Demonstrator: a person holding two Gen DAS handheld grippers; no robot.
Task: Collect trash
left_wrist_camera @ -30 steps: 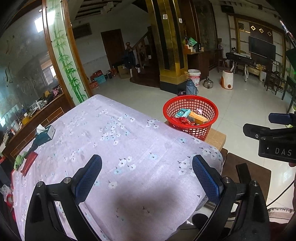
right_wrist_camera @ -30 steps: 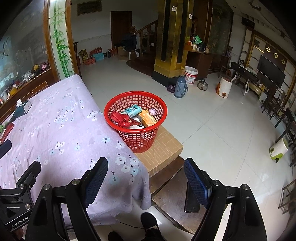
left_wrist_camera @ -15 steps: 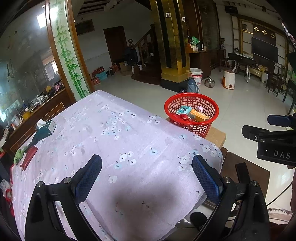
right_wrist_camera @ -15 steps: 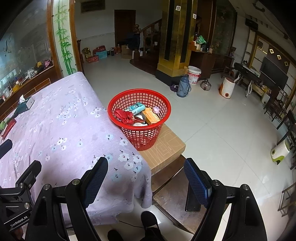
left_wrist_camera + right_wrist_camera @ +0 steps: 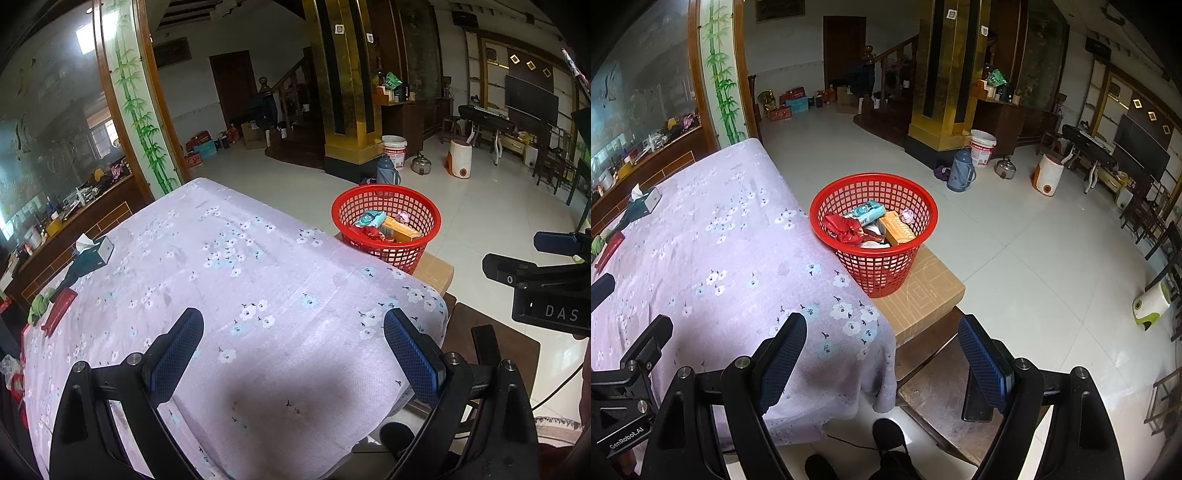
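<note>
— Where the lilac flowered cloth covers the surface (image 5: pixel 258 280), what lies beyond the left tongs (image 5: pixel 293 343)?
— Bare cloth ahead; a tissue box (image 5: pixel 92 251) far off to their left. Both left and right tongs (image 5: pixel 882 350) gape apart, holding nothing.
— And the trash?
— Wrappers (image 5: pixel 868 212) sit in the red basket (image 5: pixel 875 266), on a cardboard box (image 5: pixel 923 291) against the surface's corner, straight ahead of the right tongs. Open tiled floor (image 5: pixel 1015 258) spreads to their right.

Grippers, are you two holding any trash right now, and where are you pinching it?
No. The left gripper and the right gripper are both open with nothing between their fingers. The trash sits in the red basket.
</note>
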